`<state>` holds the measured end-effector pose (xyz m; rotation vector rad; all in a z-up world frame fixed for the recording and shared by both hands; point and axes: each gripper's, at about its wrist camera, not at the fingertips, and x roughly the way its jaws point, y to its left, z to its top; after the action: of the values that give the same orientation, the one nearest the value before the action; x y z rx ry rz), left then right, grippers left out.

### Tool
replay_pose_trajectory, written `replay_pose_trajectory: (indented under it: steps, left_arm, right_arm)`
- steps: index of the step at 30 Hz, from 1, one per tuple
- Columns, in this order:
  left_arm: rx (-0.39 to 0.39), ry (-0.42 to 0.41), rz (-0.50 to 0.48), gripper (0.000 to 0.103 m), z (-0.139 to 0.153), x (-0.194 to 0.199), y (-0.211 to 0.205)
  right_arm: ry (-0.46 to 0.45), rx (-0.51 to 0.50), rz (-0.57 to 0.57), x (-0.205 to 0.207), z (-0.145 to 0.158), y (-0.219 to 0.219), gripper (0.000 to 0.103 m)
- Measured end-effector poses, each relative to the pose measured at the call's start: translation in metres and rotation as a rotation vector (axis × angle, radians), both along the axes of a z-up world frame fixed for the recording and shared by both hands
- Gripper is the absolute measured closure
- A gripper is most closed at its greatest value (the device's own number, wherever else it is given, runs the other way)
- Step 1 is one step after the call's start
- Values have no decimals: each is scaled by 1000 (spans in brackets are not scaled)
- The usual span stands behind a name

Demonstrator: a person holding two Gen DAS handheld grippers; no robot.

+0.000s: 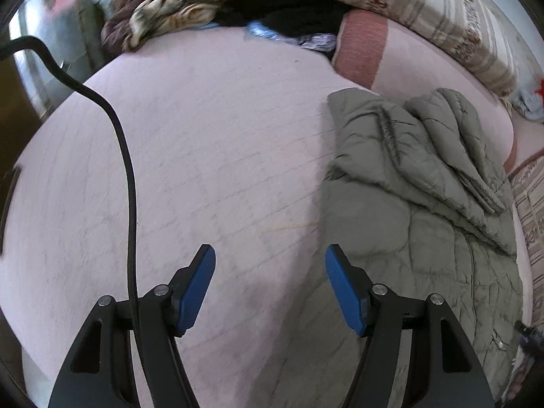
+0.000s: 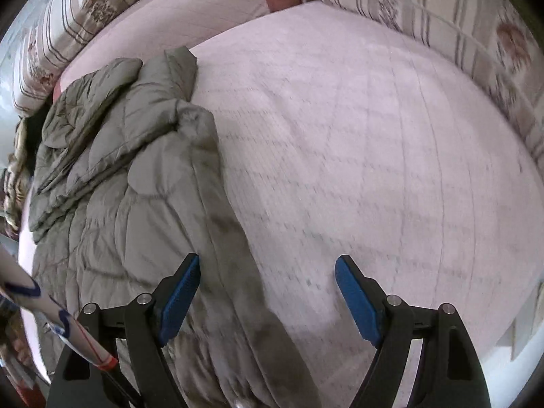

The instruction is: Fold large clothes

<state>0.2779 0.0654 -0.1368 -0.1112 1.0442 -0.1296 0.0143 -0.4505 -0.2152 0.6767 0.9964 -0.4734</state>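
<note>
An olive quilted jacket (image 1: 421,204) lies folded lengthwise on the pale pink bed cover (image 1: 210,156), with its sleeves laid over the body. My left gripper (image 1: 270,255) hangs open above the bare cover, its right pad near the jacket's left edge, nothing between the pads. In the right wrist view the same jacket (image 2: 129,183) fills the left side. My right gripper (image 2: 267,263) is open above the jacket's right edge, which runs down between the fingers without touching the pads.
A crumpled patterned blanket (image 1: 176,3) and dark clothes (image 1: 289,10) lie at the far end of the bed. Striped cushions (image 1: 442,13) and a reddish bolster (image 1: 363,47) line one side, and striped cushions (image 2: 476,44) show past the cover. A black cable (image 1: 129,183) hangs at the left gripper.
</note>
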Motion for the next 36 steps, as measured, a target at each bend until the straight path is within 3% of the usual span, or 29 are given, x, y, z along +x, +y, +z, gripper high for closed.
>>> replay_pose_trajectory:
  steps: [4, 8, 13, 17, 20, 26, 33, 36]
  left_arm:
    - [25, 20, 15, 37, -7, -21, 13]
    - [24, 74, -5, 37, -23, -41, 17]
    - [-71, 135, -40, 37, -38, -64, 18]
    - [-201, 184, -92, 37, -42, -80, 20]
    - [-211, 180, -112, 37, -43, -92, 17]
    - [-364, 210, -143, 37, -48, -118, 27]
    - [-392, 191, -113, 37, -50, -136, 24]
    - [-401, 198, -162, 37, -49, -140, 18]
  right_arm:
    - [-48, 94, -1, -20, -10, 3, 19]
    - [-84, 112, 23, -34, -12, 13, 18]
    - [-108, 152, 96, -44, -13, 32, 18]
    - [-123, 171, 134, -44, -16, 45, 18]
    - [-132, 170, 156, -49, -17, 52, 17]
    - [-159, 215, 175, -55, -18, 58, 17]
    - [-185, 265, 223, -66, -19, 71, 18]
    - [-194, 283, 242, -70, -20, 78, 19]
